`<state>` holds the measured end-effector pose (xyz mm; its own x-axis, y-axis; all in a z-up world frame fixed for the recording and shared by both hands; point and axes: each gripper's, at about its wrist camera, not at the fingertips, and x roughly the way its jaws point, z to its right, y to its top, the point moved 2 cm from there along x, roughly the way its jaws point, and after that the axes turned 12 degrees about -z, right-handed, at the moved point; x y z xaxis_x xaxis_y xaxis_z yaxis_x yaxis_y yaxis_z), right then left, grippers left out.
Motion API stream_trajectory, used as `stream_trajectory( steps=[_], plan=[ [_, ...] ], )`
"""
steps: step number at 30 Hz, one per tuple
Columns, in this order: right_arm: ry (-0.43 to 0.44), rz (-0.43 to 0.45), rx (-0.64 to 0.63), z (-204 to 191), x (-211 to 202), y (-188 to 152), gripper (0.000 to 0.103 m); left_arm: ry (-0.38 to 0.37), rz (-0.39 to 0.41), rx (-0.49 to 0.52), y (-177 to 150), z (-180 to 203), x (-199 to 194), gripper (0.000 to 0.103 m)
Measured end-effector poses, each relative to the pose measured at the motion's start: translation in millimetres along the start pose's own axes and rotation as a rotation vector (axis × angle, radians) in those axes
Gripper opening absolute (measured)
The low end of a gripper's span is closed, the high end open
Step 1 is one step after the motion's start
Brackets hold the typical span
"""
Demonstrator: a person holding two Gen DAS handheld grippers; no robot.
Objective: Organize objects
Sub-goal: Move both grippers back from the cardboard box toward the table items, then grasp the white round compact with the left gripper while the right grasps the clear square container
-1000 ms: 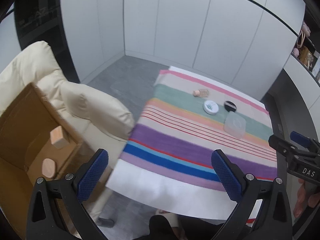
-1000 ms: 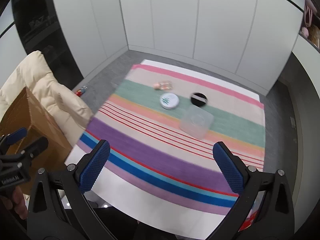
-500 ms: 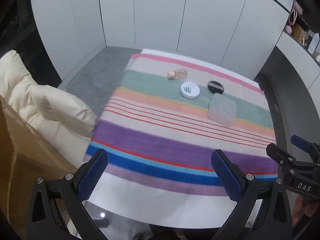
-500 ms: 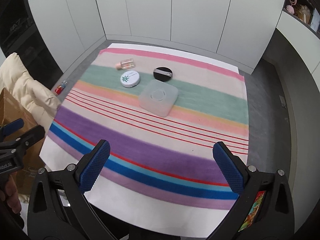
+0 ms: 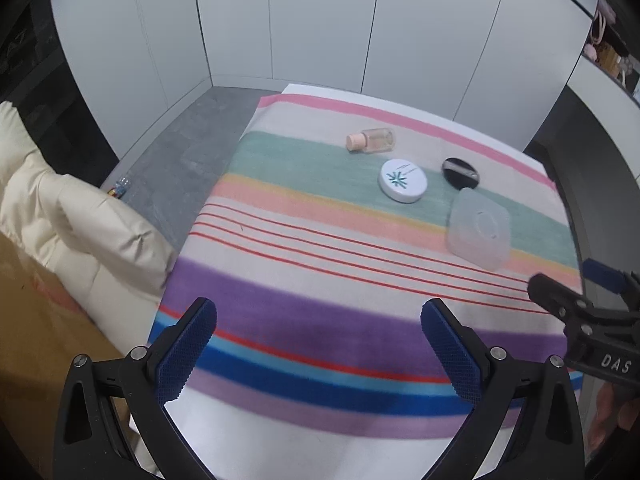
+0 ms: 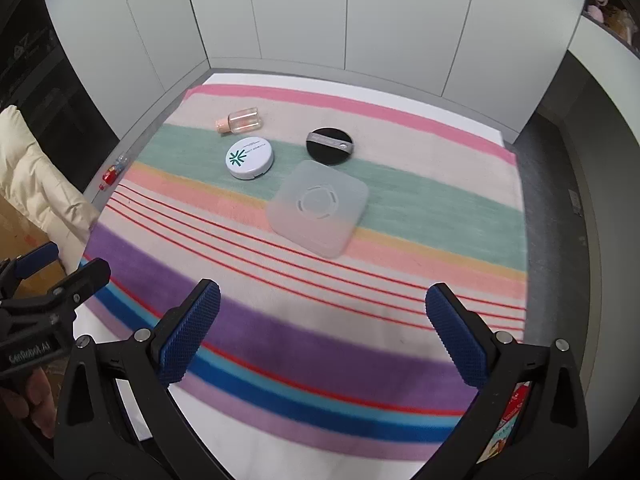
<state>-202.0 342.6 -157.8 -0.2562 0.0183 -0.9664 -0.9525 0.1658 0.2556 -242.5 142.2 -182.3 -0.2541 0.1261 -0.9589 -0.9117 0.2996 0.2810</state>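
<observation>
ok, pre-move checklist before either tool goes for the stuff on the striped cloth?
1. Left tool open and holding nothing: ok.
2. Right tool open and holding nothing: ok.
3. All four items in view: small bottle on its side, white compact, black puff, frosted square lid: ok.
4. Frosted square lid apart from black puff: cannot tell, their edges meet in both views.
5. Path from the tools to the items free of obstacles on the striped cloth: ok.
6. Cardboard box opening in view for drop-off: not ok.
</observation>
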Motion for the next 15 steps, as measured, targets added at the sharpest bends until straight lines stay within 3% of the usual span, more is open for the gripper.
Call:
stream_trajectory(
  steps=[5,11,15],
  plan=[
    [0.008,0.002,0.001,-10,33,22,0.103,0.006,-0.008,-0.015,12,-9,21,0.102],
    [0.042,-0.041,0.096,-2,77,43,0.103,0.014,-0.028,-0.001,24,-5,49,0.102],
    [0.029,-0.016,0.122,0,92,53,0.103,0.015,-0.028,0.018,33,0,64,0.102]
  ],
)
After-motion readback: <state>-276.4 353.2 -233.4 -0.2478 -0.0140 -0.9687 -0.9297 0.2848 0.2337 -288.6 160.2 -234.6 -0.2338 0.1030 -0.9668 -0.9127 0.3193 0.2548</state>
